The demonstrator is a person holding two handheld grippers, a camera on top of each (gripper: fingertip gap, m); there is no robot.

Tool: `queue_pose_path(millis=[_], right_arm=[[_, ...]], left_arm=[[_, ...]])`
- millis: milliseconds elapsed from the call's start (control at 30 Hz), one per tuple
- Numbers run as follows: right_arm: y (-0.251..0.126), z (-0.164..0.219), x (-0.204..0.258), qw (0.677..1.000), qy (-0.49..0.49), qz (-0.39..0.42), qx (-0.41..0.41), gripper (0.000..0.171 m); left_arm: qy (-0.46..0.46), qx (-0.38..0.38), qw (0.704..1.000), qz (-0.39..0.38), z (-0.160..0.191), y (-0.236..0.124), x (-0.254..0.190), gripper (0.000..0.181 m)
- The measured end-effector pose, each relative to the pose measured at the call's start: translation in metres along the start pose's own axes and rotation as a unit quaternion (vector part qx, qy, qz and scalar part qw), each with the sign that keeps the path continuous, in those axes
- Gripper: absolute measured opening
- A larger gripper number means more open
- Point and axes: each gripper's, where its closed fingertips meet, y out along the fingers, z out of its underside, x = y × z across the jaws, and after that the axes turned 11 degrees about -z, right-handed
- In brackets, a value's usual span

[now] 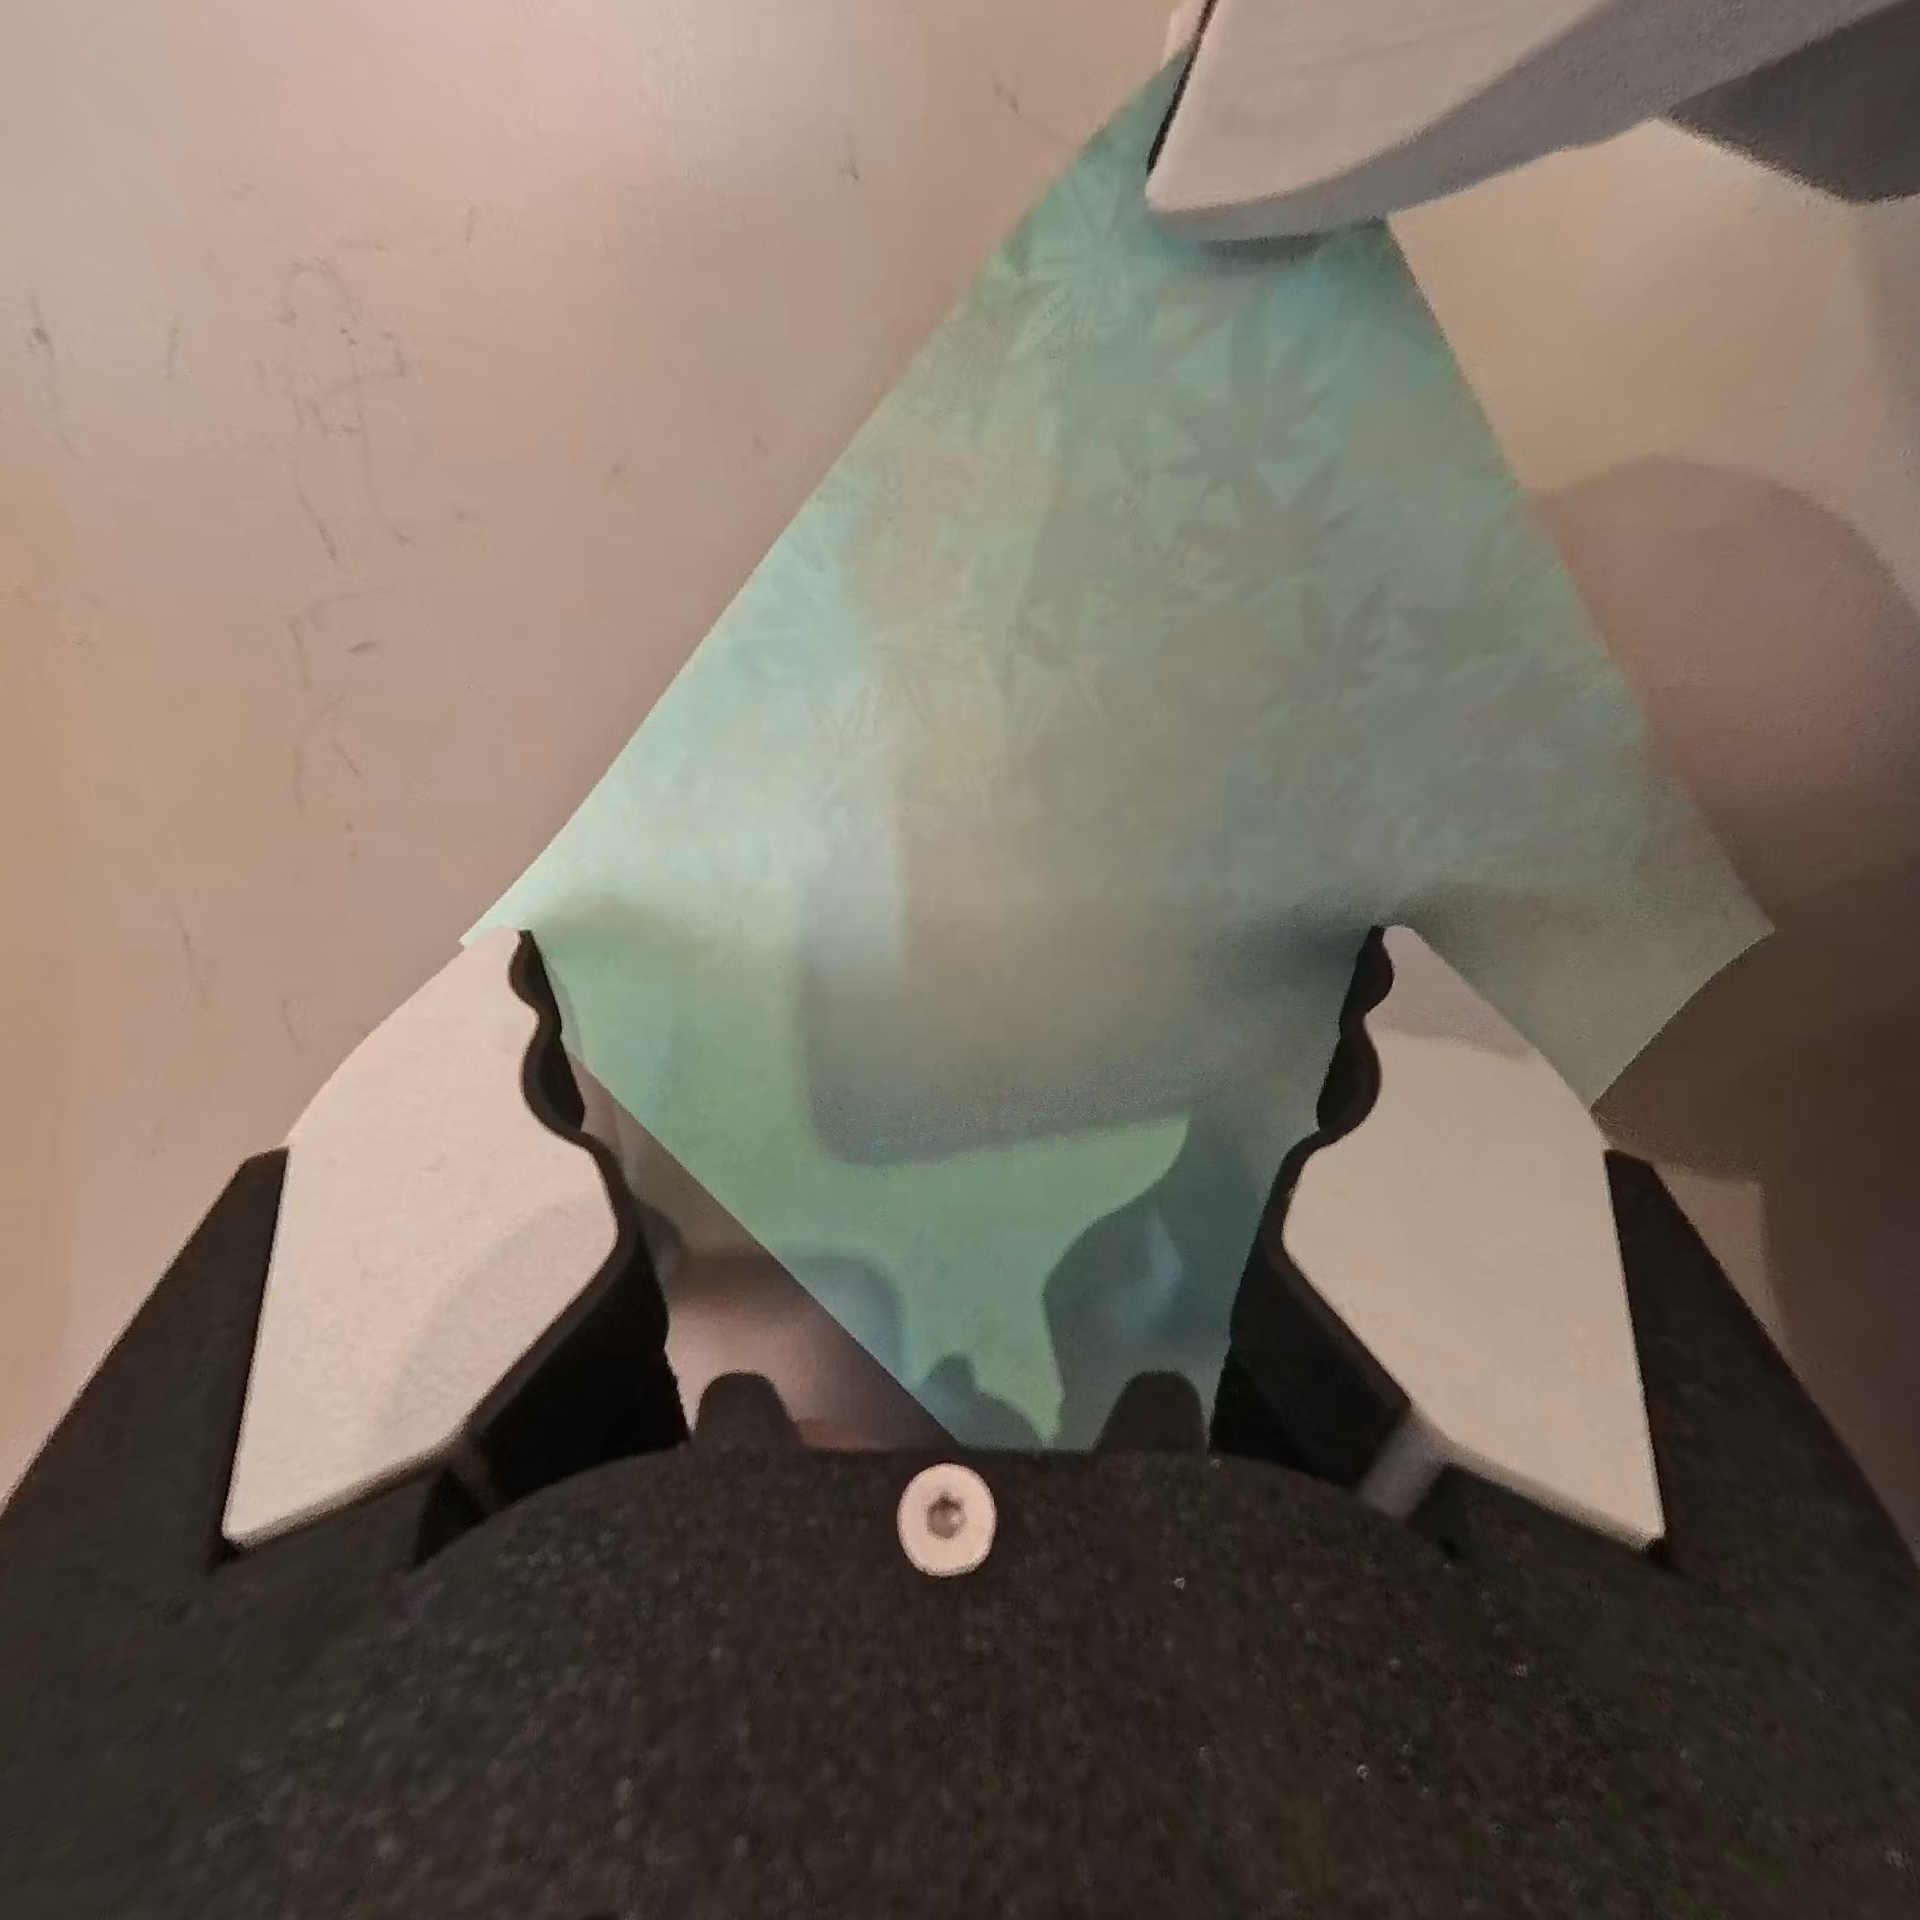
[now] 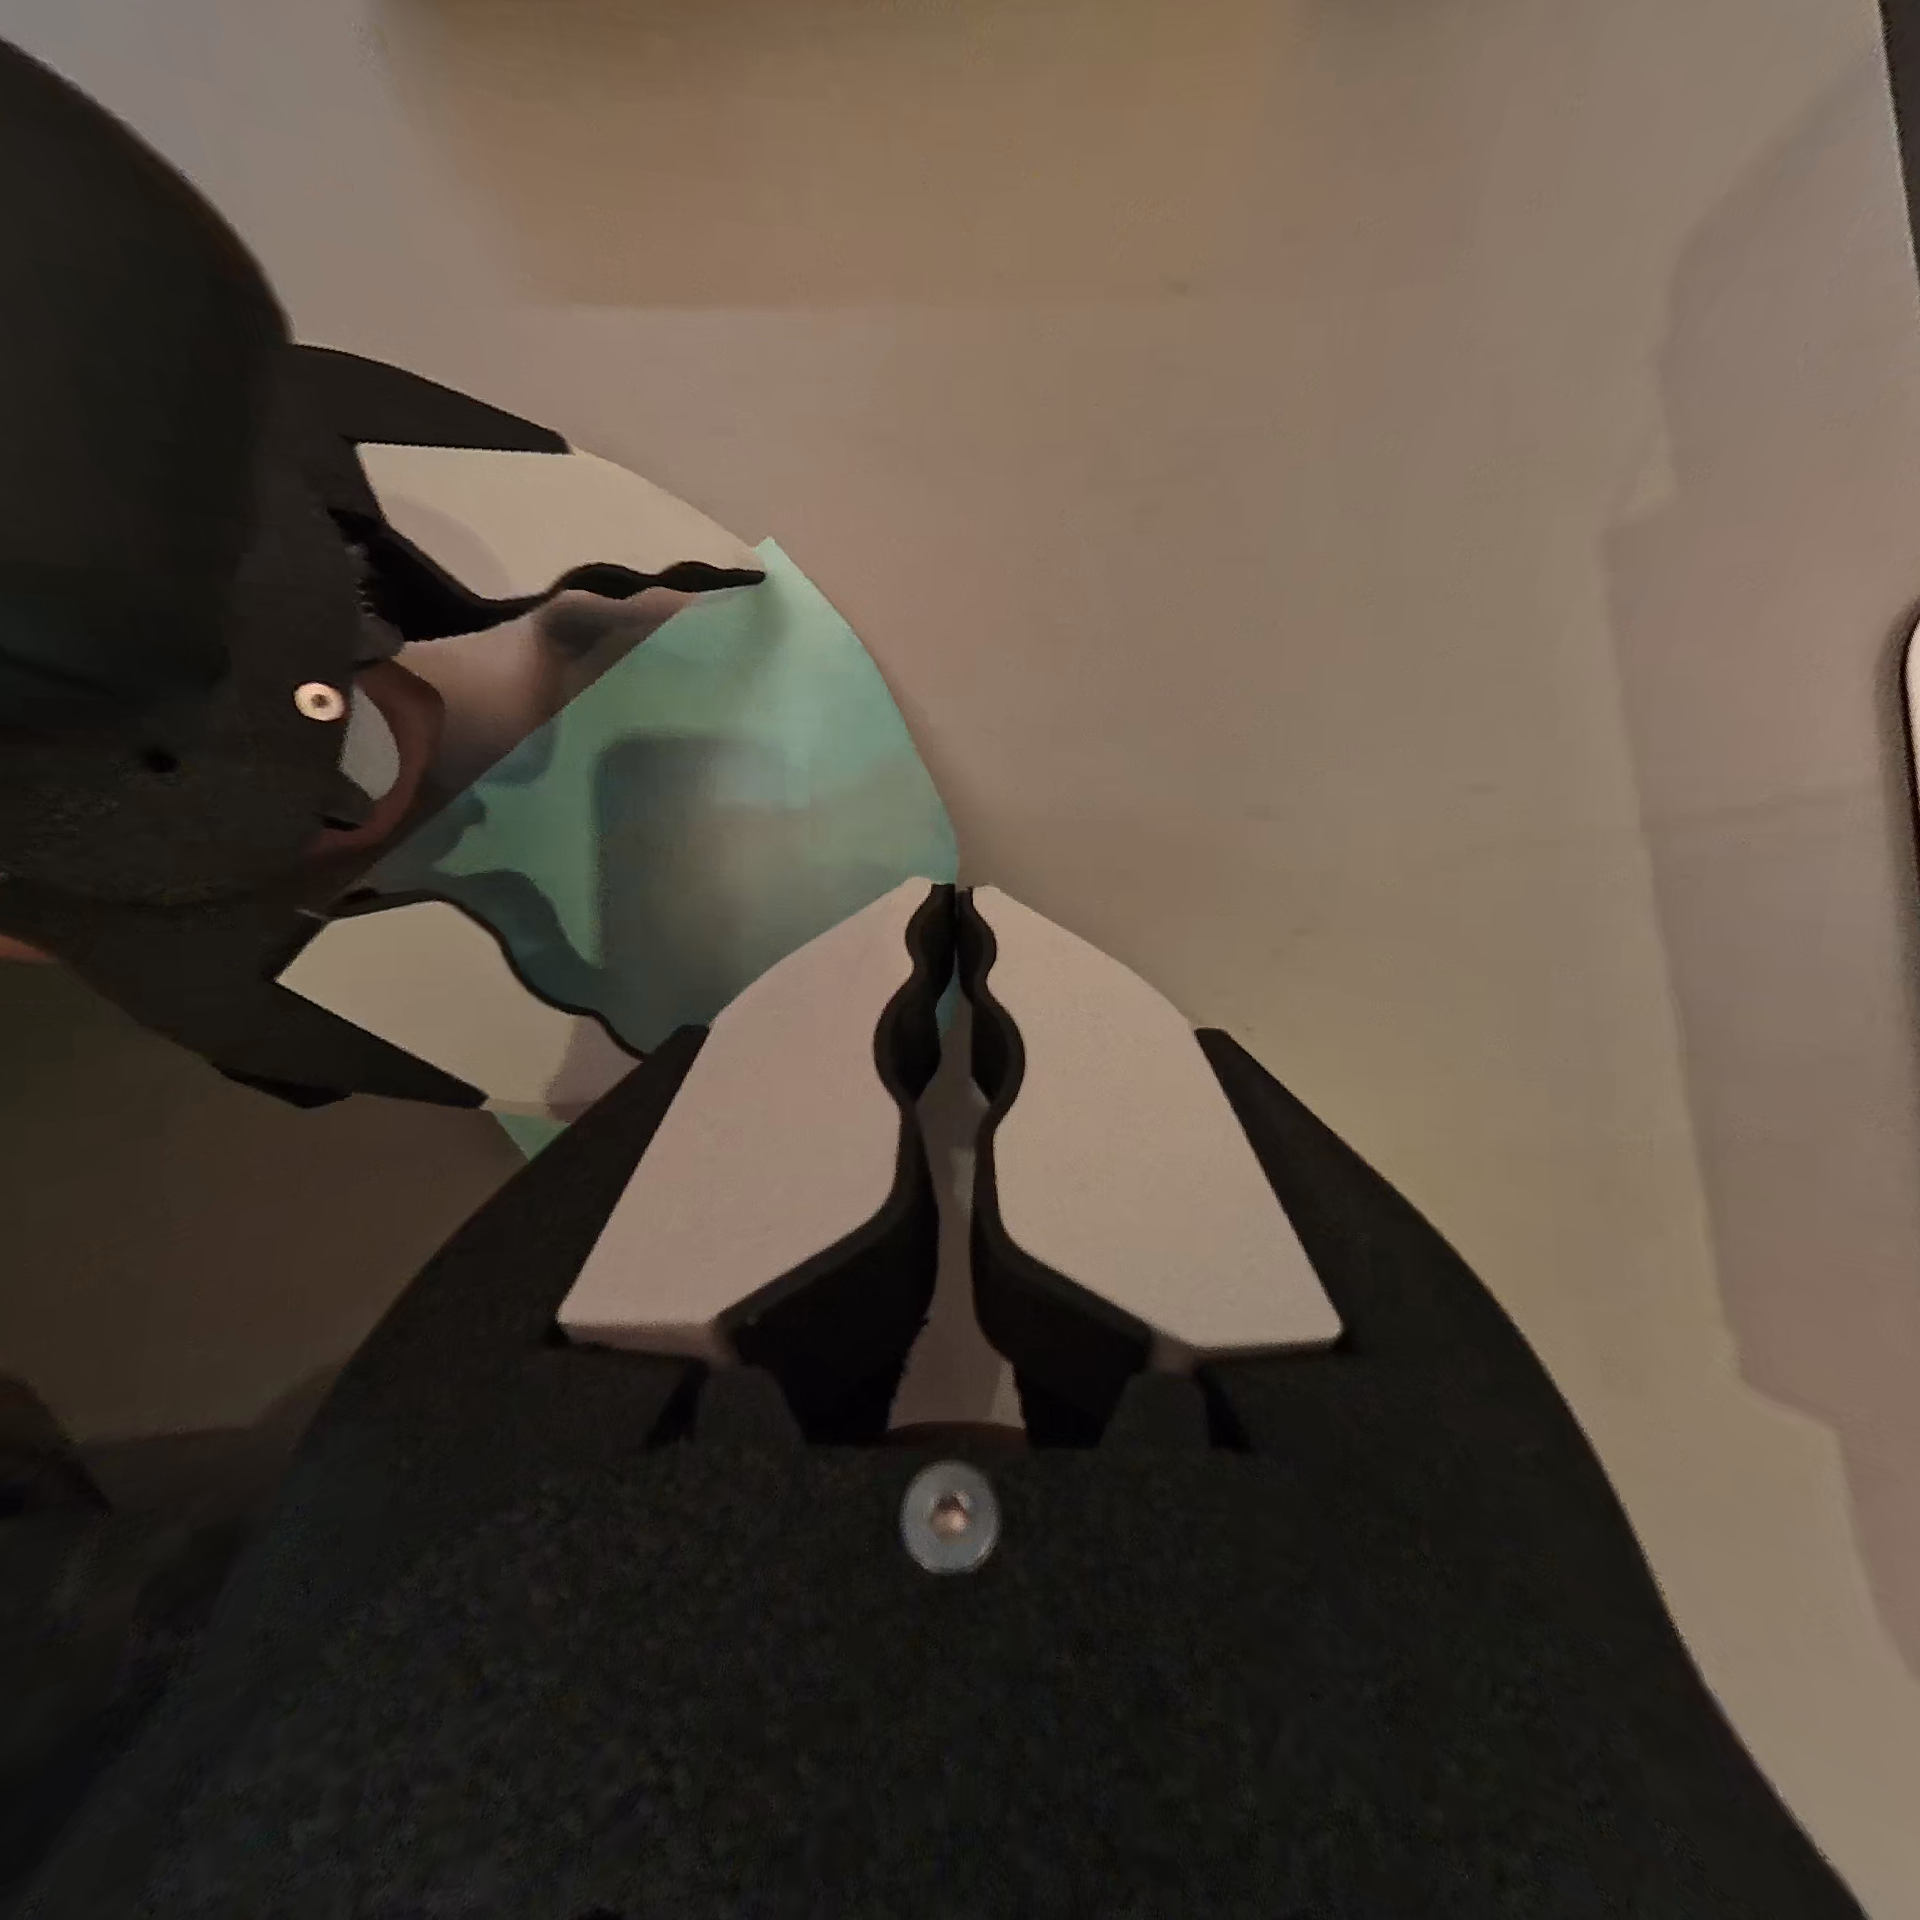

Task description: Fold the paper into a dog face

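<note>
A shiny teal-green patterned paper (image 1: 1091, 623) lies slanted over the pale table (image 1: 312, 416). My left gripper (image 1: 951, 935) is open, its jaws wide apart on either side of the paper's near part, and the near corner reaches almost to its base. My right gripper (image 2: 956, 891) is shut on the paper's far corner, and a sliver of green paper (image 2: 790, 748) shows between its jaws. Its white fingers (image 1: 1351, 125) show in the left wrist view at the top right, on that corner. The left gripper (image 2: 696, 810) shows at the left of the right wrist view, open around the paper.
The pale table (image 2: 1299, 468) stretches away behind and to the right of the paper. A dark strip (image 2: 1907, 104) and a small white object (image 2: 1912, 717) sit at the right edge of the right wrist view. Gripper shadows fall on the table at the right. The grippers' ends are close to 9 centimetres from one another.
</note>
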Motion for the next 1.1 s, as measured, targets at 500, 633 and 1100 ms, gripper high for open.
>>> queue_pose_path(millis=[500, 633, 1100], right_arm=[[0.009, 0.010, 0.053, 0.999, -0.010, -0.048, -0.005, 0.000], [0.015, 0.017, 0.050, 0.999, 0.000, -0.034, 0.004, 0.000], [0.016, 0.020, 0.008, 0.997, 0.016, 0.069, 0.001, 0.000]], left_arm=[[0.005, -0.010, 1.000, 0.008, -0.001, -0.001, 0.000, 0.137], [-0.006, -0.022, 1.000, 0.013, -0.006, -0.004, 0.007, 0.112], [0.100, -0.087, 0.964, 0.233, 0.038, -0.115, -0.005, 0.085]])
